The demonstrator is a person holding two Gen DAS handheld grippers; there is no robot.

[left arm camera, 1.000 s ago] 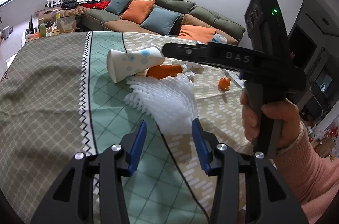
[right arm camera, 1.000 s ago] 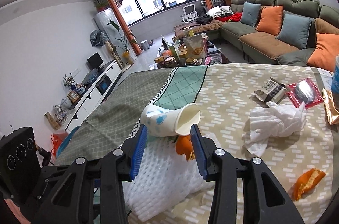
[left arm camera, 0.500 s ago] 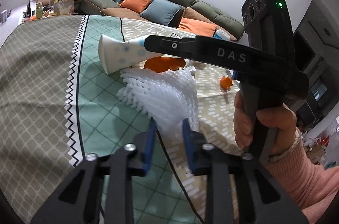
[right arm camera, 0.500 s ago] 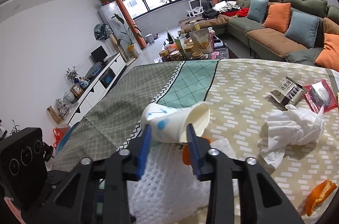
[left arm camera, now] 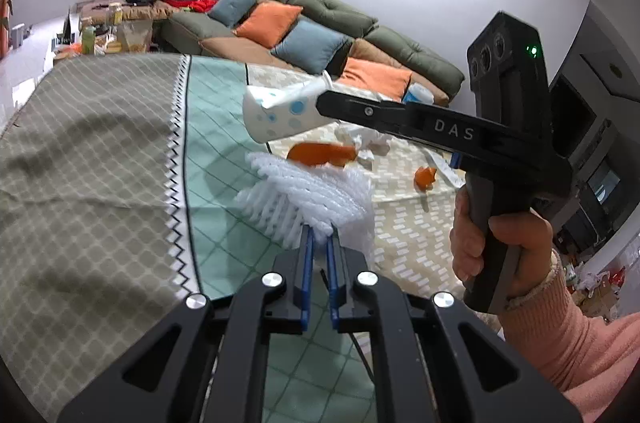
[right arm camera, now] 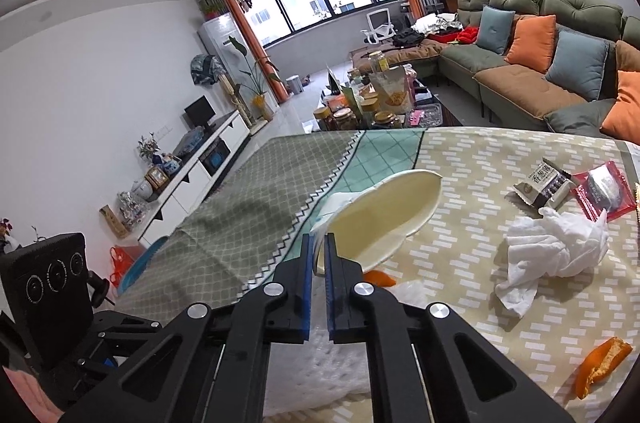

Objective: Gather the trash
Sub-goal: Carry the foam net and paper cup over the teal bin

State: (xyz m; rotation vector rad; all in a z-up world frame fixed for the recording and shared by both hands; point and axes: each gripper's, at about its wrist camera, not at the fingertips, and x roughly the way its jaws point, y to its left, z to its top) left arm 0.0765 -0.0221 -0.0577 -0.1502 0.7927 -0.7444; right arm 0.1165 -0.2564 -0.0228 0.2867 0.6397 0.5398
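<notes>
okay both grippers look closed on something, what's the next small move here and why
Probably lift both straight up together. The left hand-held gripper has just closed on the white foam net, the right hand-held gripper on the squashed paper cup. An orange peel lies against the net, so rise gently.

table (right arm camera: 472, 163): foam net (left arm camera: 316, 199) at near edge | paper cup (right arm camera: 384, 219) above the net's far end, off the cloth | peel (left arm camera: 320, 153) under the cup, beside the net | crumpled tissue (right arm camera: 556, 247) right of cup | wrappers (right arm camera: 544, 183) behind tissue | second peel (right arm camera: 600, 363) before tissue | sofa (right arm camera: 532, 63) behind table
</notes>
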